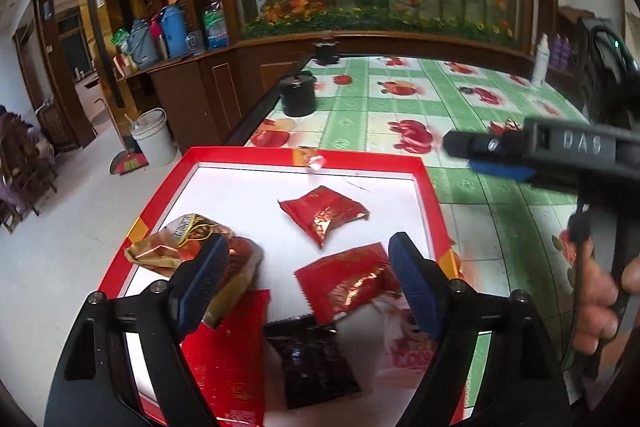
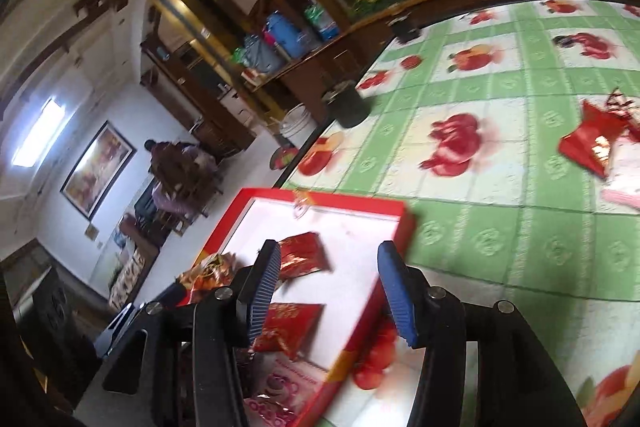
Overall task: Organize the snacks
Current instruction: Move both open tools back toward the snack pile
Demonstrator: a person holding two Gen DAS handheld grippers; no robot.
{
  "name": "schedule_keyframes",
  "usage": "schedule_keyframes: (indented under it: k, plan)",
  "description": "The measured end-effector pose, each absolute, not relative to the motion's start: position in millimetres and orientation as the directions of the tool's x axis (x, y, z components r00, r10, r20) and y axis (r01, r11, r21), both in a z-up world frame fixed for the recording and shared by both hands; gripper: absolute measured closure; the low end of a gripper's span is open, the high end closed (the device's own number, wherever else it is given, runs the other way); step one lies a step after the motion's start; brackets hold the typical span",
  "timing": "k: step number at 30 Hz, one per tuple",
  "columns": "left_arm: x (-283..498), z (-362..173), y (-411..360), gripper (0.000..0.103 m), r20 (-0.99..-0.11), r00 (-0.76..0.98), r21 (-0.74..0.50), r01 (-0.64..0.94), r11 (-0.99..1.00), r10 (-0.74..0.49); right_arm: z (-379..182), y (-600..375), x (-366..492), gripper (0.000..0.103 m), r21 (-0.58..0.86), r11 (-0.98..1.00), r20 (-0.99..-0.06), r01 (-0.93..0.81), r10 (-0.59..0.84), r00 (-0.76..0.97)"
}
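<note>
A red-rimmed tray point(image 1: 425, 183) with a white floor lies on the green checked tablecloth. Inside it are two red packets point(image 1: 324, 215) point(image 1: 348, 279), a dark packet point(image 1: 312, 359), a gold-brown packet point(image 1: 192, 239), a ribbed red packet point(image 1: 228, 359) and a pink-white packet point(image 1: 404, 339). My left gripper point(image 1: 308, 259) hangs open above them, gripping nothing. My right gripper point(image 2: 328, 259) is open over the tray's right rim point(image 2: 360, 205), its pads touching nothing. Another red packet point(image 2: 588, 143) lies on the cloth at the far right.
A black pot point(image 1: 298, 93) stands near the table's left edge, a black jar point(image 1: 326, 47) at the far edge and a white bottle point(image 1: 541, 59) at the back right. A white bucket point(image 1: 154, 137) sits on the floor. A hand point(image 1: 600, 307) holds the right gripper's handle.
</note>
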State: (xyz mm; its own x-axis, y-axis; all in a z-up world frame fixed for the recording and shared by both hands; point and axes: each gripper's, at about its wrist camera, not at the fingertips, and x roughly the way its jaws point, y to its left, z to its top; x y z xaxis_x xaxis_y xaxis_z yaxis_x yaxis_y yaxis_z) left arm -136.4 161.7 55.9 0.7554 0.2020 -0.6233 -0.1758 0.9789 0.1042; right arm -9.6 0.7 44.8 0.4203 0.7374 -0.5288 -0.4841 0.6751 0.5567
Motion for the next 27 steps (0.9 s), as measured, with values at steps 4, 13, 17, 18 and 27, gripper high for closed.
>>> schedule_keyframes:
  k: [4,13,17,18,27]
  plan:
    - [-134.7,57.4,155.9,0.02,-0.634,0.75,0.099,-0.166,0.981,0.191,54.1,-45.3,-6.8,0.044,0.538,0.719,-0.519,-0.44,0.694,0.499]
    - [-116.8,56.4,119.1,0.021,-0.675,0.721,0.124,-0.094,0.988,0.153,54.2,-208.9,17.2,0.04,0.579,0.797,-0.518,-0.172,0.523,0.677]
    - [-92.2,66.9,85.4,0.021,-0.667,0.735,0.175,-0.008,0.985,0.125,50.4,-259.4,19.6,0.036,0.529,0.846,-0.569,-0.062,0.408,0.714]
    - [-83.6,68.8,77.3,0.021,-0.666,0.736,0.191,0.01,0.982,0.122,48.3,-264.7,20.8,0.031,0.514,0.856,-0.589,-0.049,0.394,0.706]
    - [17.9,54.5,28.3,0.021,-0.722,0.685,0.249,0.122,0.961,0.1,23.2,-239.9,27.9,0.031,0.285,0.958,-0.764,-0.042,0.253,0.593]
